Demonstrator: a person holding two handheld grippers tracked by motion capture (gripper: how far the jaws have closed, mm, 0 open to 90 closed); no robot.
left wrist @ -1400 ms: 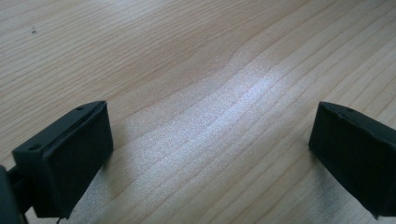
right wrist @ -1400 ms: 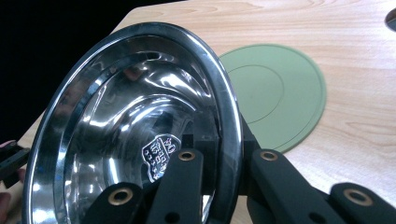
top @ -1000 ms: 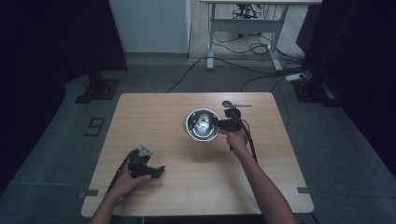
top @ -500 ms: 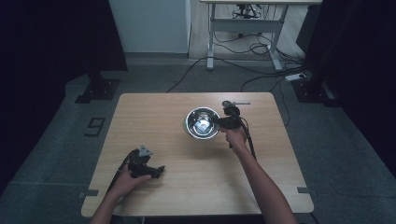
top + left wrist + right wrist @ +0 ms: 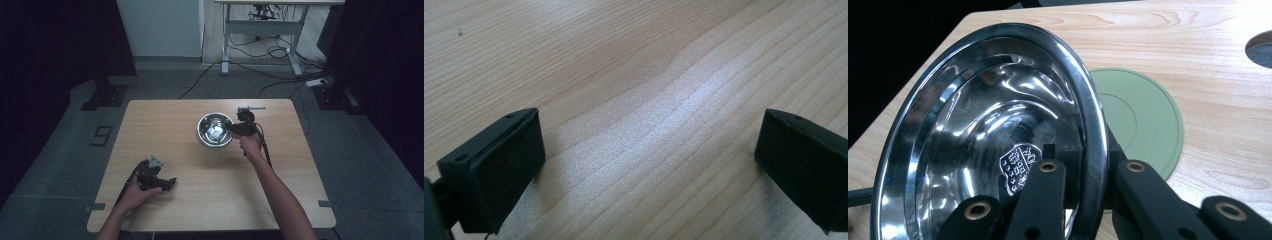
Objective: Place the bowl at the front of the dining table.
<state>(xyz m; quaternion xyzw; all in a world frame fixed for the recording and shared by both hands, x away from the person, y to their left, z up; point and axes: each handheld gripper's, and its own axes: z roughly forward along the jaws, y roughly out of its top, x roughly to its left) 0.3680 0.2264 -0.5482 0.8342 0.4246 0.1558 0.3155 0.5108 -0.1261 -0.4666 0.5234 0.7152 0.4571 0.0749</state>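
Nearest the person, the left tongs (image 5: pixel 167 183) lay low over bare wood of the surface (image 5: pixel 215 190), jaws spread wide with nothing between them. Farther up, the right tongs (image 5: pixel 1083 165) were clamped on the rim of the steel bowl (image 5: pixel 993 125), one jaw inside and one outside (the bowl tipped up off the wood). A stamped mark in its base was too small to read. Behind the bowl lay a green round mat (image 5: pixel 1143 125).
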